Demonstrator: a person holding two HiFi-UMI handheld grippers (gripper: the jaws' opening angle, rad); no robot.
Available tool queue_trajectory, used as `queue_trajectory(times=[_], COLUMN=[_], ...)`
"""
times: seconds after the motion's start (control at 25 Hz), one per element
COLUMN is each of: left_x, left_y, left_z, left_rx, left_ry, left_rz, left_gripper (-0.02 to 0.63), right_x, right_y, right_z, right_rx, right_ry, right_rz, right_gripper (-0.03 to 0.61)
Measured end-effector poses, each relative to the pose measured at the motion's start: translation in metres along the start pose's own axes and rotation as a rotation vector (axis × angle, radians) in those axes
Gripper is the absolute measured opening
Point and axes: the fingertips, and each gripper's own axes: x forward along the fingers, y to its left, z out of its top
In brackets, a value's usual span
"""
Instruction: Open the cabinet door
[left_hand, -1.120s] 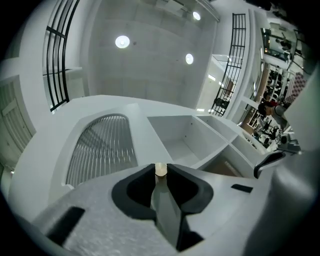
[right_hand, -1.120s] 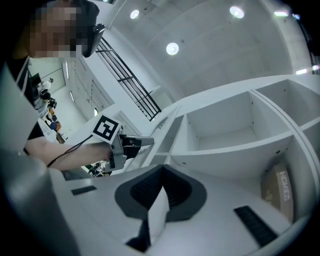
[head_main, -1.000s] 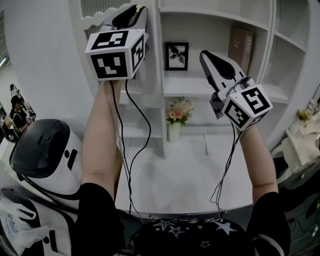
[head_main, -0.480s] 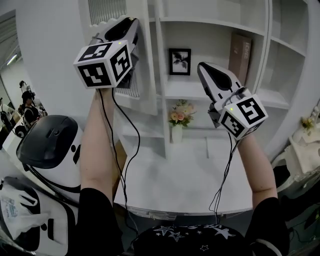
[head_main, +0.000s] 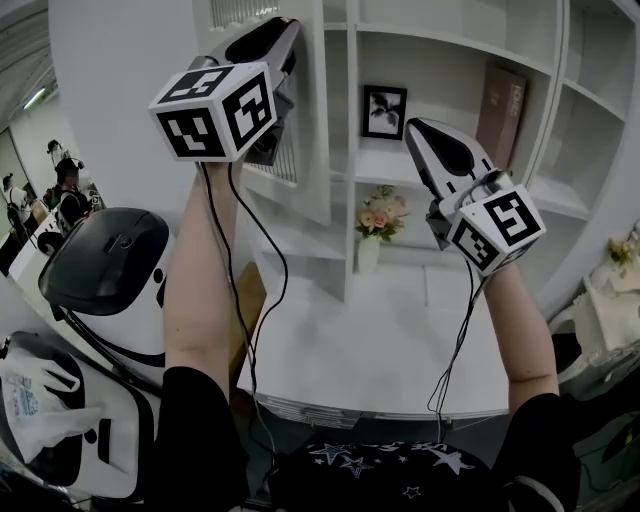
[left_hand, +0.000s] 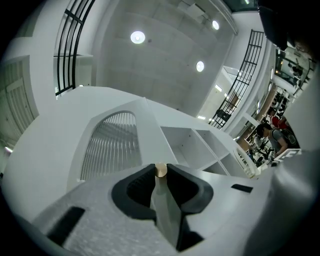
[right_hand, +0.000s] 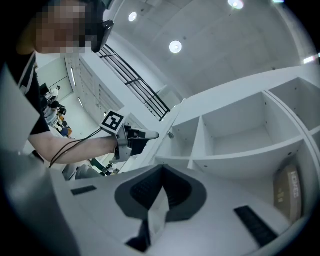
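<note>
- tabletop (head_main: 370, 350): bare below both arms; vase (head_main: 368, 252) stands well clear.
- right gripper (head_main: 418, 132): fingers together, empty.
- left gripper (head_main: 285, 30): fingers clamped on the brass knob (left_hand: 160, 170).
- cabinet door (left_hand: 110, 150): swung further off the shelves (head_main: 400, 165) than a second ago; opening judged under way, with open room toward the person.

The right gripper (right_hand: 162, 169) has its jaws pressed together with nothing between them. Beyond them the left gripper (right_hand: 153, 134), on a bare forearm (right_hand: 75, 146) reaching in from the left, has its tips at the edge of the white cabinet door (right_hand: 169, 119), which is swung out from the shelving. To the right are open white shelves (right_hand: 235, 150). A brown box (right_hand: 289, 192) stands in the lower compartment at far right.
</note>
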Motion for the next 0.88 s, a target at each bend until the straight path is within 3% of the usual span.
queue_trajectory(times=[0.24, 0.64, 0.88], left_x=[-0.021, -0.059, -0.088], left_y=[0.006, 0.023, 0.041], left_z=[0.010, 0.029, 0.041], left_rx=[-0.017, -0.116, -0.130], left_ry=[-0.026, -0.091, -0.122], left_rz=[-0.074, -0.208, -0.258], left_gripper=[0.080, 0.080, 0.084], right_x=[0.023, 0.056, 0.072], right_y=[0.027, 0.068, 0.095], right_z=[0.001, 0.021, 0.022], right_rx=[0.000, -0.007, 0.000], right_ry=[0.010, -0.030, -0.012], right_rz=[-0.039, -0.110, -0.114], right_gripper=[0.006, 0.006, 0.006])
